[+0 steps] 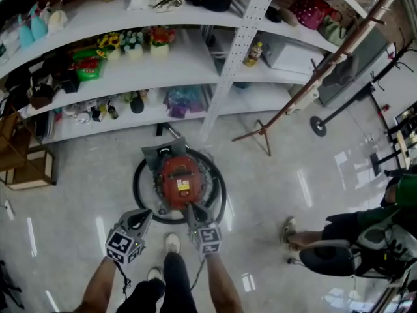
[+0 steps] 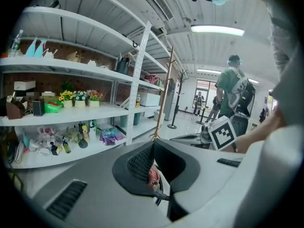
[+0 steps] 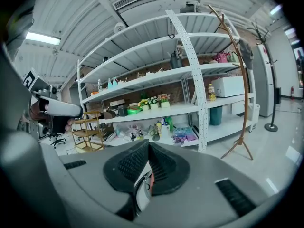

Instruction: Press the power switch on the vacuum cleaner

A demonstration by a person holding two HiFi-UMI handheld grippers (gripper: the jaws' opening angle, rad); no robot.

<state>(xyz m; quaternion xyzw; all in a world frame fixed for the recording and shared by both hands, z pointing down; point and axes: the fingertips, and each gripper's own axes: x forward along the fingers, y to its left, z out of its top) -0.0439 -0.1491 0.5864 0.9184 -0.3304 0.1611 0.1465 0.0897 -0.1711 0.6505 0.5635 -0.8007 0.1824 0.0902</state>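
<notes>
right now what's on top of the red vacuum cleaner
A yellow label sits on the red top of the vacuum cleaner. The right gripper covers its near edge, so whatever lies there is hidden.

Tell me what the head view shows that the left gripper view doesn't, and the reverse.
Head view only: the whole red vacuum cleaner on the floor, ringed by its hose, with the right gripper reaching over it. Left gripper view only: the ceiling light, and the left gripper close up, jaws together. Both: the white shelves, the flower pots and the wooden coat stand.
</notes>
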